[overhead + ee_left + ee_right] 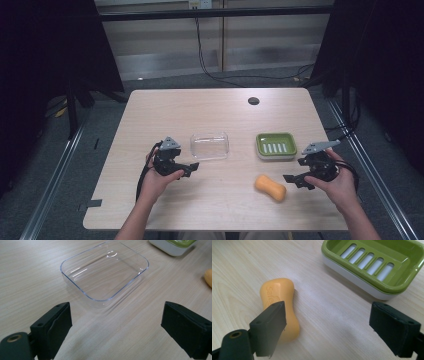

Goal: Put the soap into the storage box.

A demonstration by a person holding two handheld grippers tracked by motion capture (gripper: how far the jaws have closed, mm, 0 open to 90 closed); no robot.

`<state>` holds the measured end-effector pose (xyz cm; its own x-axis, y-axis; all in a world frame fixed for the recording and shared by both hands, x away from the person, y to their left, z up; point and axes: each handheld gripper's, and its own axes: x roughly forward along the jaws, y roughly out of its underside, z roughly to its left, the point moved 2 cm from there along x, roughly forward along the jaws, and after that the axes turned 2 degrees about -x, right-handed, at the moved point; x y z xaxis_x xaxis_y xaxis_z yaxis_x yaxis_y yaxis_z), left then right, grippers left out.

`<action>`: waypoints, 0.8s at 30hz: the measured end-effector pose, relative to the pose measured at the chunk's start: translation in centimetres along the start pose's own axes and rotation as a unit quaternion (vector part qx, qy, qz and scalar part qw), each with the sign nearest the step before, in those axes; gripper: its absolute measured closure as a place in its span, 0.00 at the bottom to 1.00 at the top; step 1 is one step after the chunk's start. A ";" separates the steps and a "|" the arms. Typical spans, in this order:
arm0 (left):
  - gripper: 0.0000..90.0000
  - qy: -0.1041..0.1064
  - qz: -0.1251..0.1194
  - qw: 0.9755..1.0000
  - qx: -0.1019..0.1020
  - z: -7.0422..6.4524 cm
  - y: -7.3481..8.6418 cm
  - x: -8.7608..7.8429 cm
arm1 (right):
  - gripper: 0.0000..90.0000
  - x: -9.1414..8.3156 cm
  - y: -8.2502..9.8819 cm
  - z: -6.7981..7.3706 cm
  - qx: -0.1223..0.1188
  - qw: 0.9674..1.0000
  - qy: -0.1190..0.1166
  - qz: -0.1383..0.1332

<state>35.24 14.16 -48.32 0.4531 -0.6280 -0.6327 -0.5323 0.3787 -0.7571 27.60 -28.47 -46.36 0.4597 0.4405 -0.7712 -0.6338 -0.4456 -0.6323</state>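
Note:
An orange bar of soap [270, 187] [280, 308] lies on the wooden table, in front of a green slotted soap dish [276, 145] [375, 263] on a white base. A clear plastic lid or tray [209, 145] [105, 271] sits to the left of the dish. My right gripper [292, 180] [327, 333] is open and hovers just right of the soap, whose near end sits behind the left jaw. My left gripper [191, 169] [115, 332] is open, just short of the clear tray, nothing between its jaws.
A small black round cap [253, 101] sits on the table [165, 110] near its far edge. Cables run along the floor behind. Black frames stand at both sides of the table.

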 end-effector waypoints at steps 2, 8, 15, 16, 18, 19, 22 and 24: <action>0.10 0.001 -0.002 1.000 -0.003 0.1 0.0 -0.1 | 0.15 0.0 0.0 0.1 0.004 1.000 -0.001 0.000; 0.10 0.001 -0.003 1.000 -0.003 0.3 0.1 -0.2 | 0.16 0.0 -0.2 0.5 0.006 1.000 -0.008 0.001; 0.10 -0.002 -0.004 1.000 -0.003 0.3 0.1 -0.3 | 0.18 -0.1 -0.5 1.2 0.009 1.000 -0.009 0.010; 0.10 -0.002 -0.005 1.000 -0.003 0.3 0.1 -0.3 | 0.18 -0.1 -0.5 1.2 0.009 1.000 -0.009 0.010; 0.10 0.000 -0.005 1.000 -0.005 0.3 0.1 -0.2 | 0.19 -0.1 -0.6 1.3 0.015 1.000 -0.014 0.016; 0.10 -0.001 -0.004 1.000 -0.004 0.3 0.1 -0.1 | 0.19 -0.2 -0.7 1.5 0.015 1.000 -0.015 0.017; 0.10 0.000 0.000 1.000 -0.004 0.2 0.2 0.0 | 0.20 -0.2 -0.8 1.9 0.012 0.999 -0.020 0.029; 0.10 -0.001 -0.001 1.000 -0.006 0.2 0.2 0.1 | 0.20 -0.1 -1.0 2.3 0.012 0.999 -0.021 0.034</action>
<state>35.35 14.31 -48.53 0.4555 -0.6273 -0.6317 -0.5397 0.3697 -0.7563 26.76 -26.31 -45.48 0.3892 0.4428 -0.8077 -0.6771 -0.4570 -0.5768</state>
